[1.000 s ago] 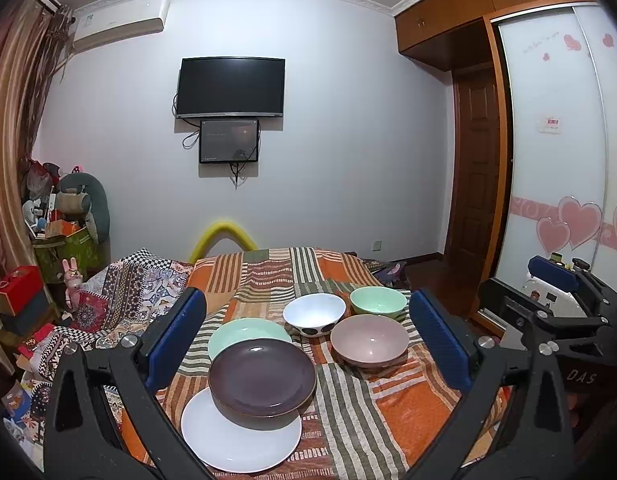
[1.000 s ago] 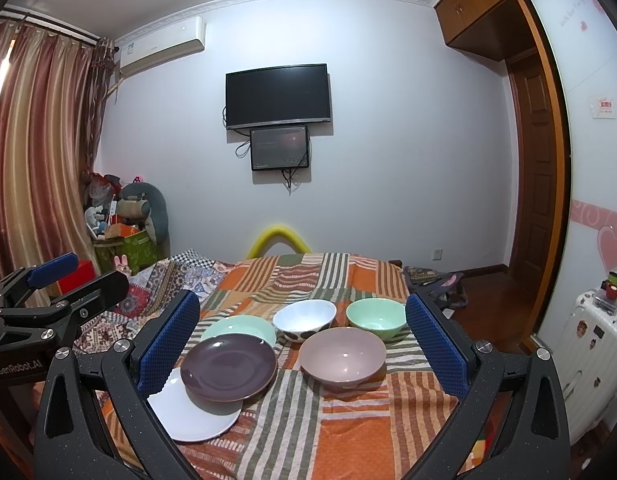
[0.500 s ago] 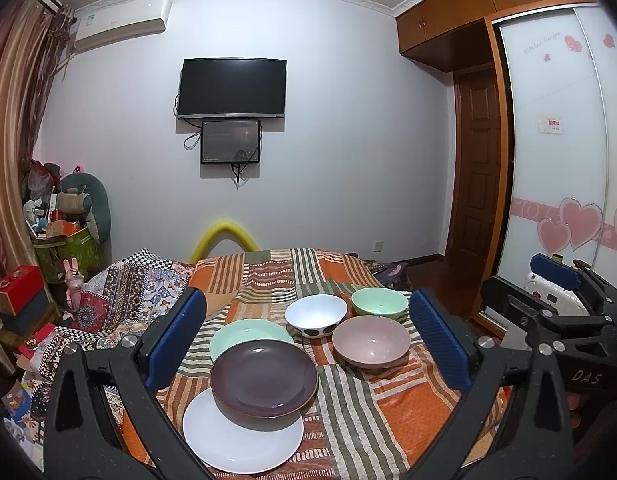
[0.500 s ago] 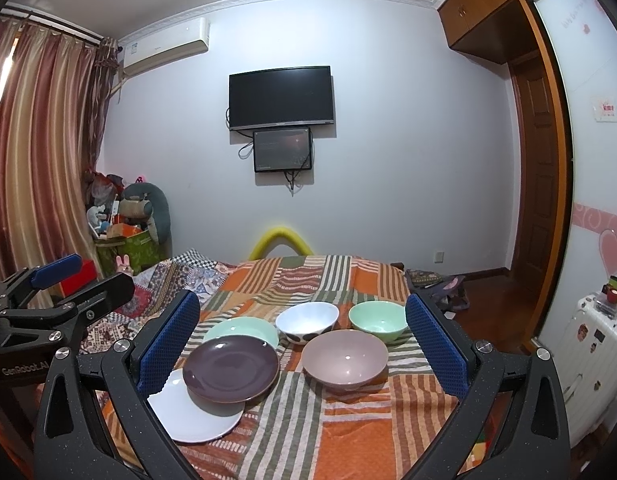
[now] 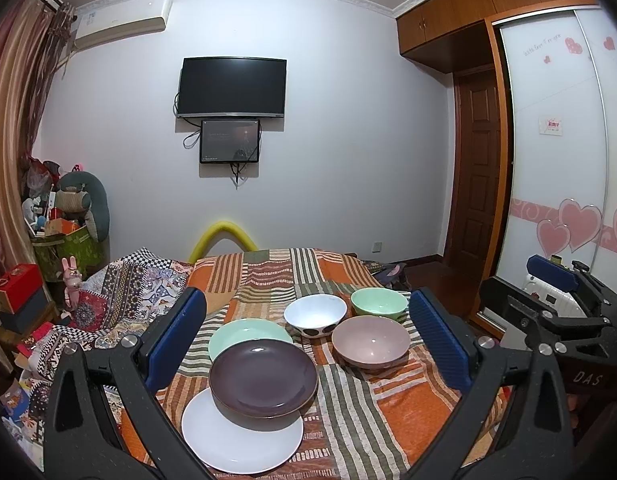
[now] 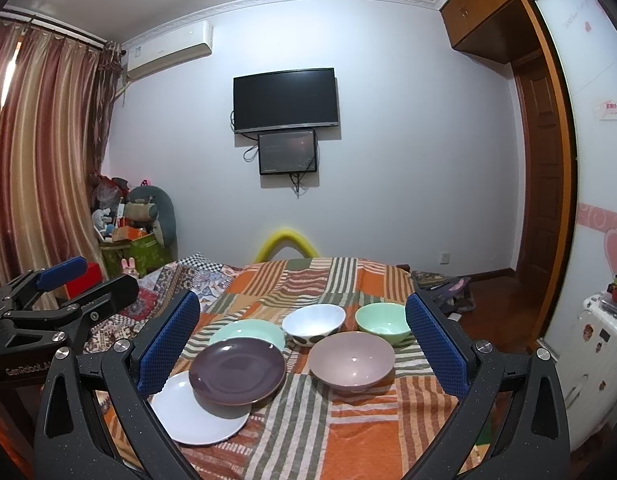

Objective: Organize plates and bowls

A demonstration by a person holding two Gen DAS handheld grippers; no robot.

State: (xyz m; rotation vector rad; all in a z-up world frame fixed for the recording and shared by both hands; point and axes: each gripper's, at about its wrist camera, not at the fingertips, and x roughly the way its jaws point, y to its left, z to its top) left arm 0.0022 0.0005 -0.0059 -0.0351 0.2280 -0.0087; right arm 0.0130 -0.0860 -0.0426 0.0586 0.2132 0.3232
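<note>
On the striped patchwork cloth lie three overlapping plates: a white plate nearest, a dark purple plate resting on it, and a mint plate behind. Three bowls stand to their right: a white spotted bowl, a mint bowl and a pink bowl. My left gripper hovers open above the plates, nothing between its blue pads. My right gripper is likewise open and holds nothing, above the cloth before the purple plate and the pink bowl.
The cloth-covered table drops off at the right toward a wooden floor and a sliding wardrobe door. A patterned blanket and piled boxes and toys lie to the left. A yellow arch stands at the far edge.
Both views have drifted very slightly; the dishes sit as before and both grippers remain open.
</note>
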